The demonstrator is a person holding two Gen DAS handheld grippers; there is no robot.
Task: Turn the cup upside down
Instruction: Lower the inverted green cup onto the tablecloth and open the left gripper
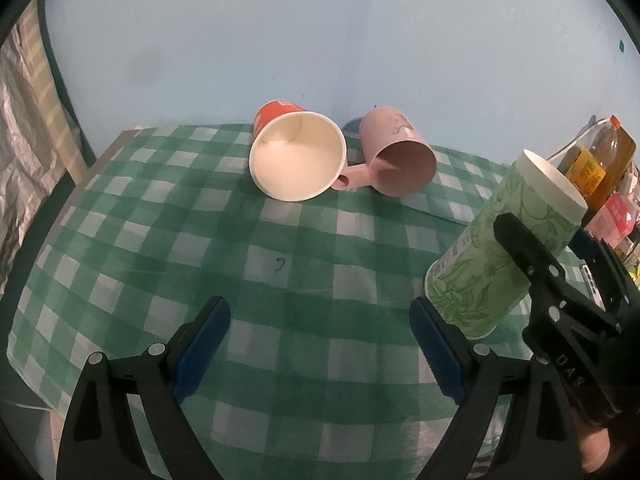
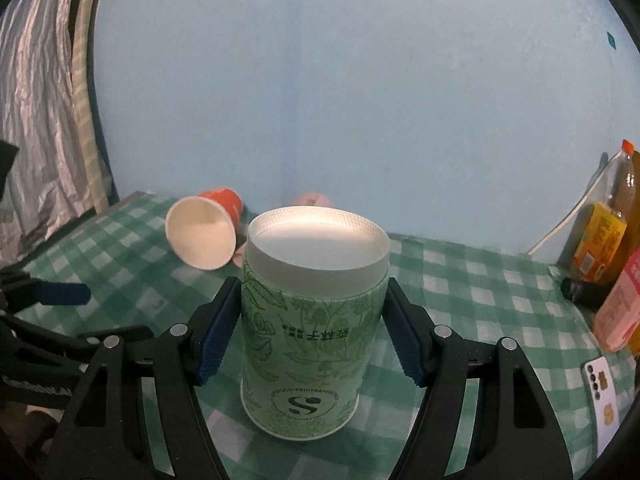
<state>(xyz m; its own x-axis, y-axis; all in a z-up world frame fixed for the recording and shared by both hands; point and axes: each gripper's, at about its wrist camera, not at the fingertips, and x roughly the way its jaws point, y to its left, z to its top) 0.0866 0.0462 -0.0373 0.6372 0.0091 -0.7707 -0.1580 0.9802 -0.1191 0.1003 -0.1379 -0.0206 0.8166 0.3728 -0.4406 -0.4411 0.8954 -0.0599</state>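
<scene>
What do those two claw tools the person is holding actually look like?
Both the left gripper and the right gripper are black, angular plastic frames with cut-out windows and silver bolt heads. Each ends in two fingers faced with ridged blue pads. White lettering marks the right one's side. No cables show.

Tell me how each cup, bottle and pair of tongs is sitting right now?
Green cup: upside down on the checked cloth, between the right tongs' pads.
Orange cup: on its side.
Pink mug: on its side.
Bottle: upright, capped.
Left tongs: open, holding nothing.
Right tongs: around the green cup.
</scene>
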